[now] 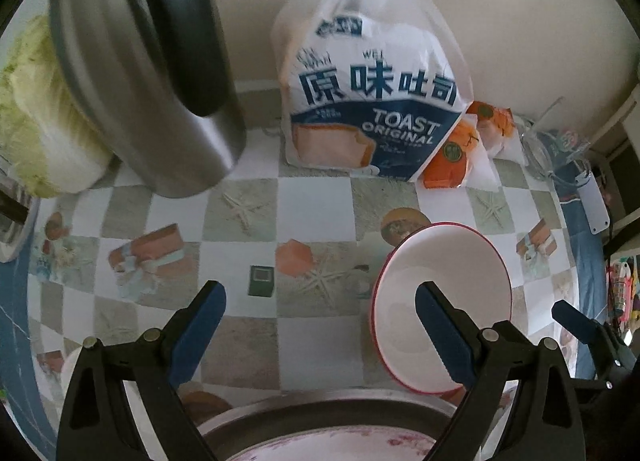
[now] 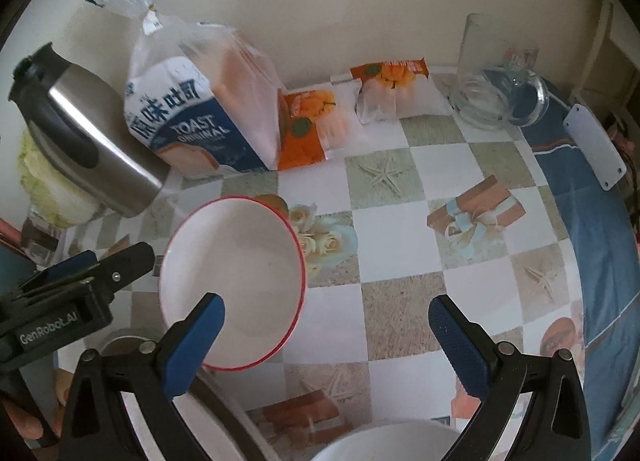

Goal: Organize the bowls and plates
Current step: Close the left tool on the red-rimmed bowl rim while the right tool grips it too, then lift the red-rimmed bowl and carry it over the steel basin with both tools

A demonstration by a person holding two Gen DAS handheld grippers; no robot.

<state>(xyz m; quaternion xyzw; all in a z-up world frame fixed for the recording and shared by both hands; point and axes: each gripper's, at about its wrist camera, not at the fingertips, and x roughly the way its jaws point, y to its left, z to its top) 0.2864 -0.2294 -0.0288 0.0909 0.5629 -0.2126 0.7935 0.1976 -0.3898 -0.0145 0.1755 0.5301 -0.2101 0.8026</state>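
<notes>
Resting on the checkered bench point(image 2: 400, 229) near the toast bag point(image 2: 192, 117), the red-rimmed bowl point(image 2: 232, 285) is noted ungrasped. Left gripper point(image 1: 320, 325) and right gripper point(image 2: 326, 333) are held with jaws wide, empty. An approach step is judged; closure on the rim is required next.

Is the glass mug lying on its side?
No, the glass mug stands upright on the table by the wall, its open mouth facing up.
</notes>
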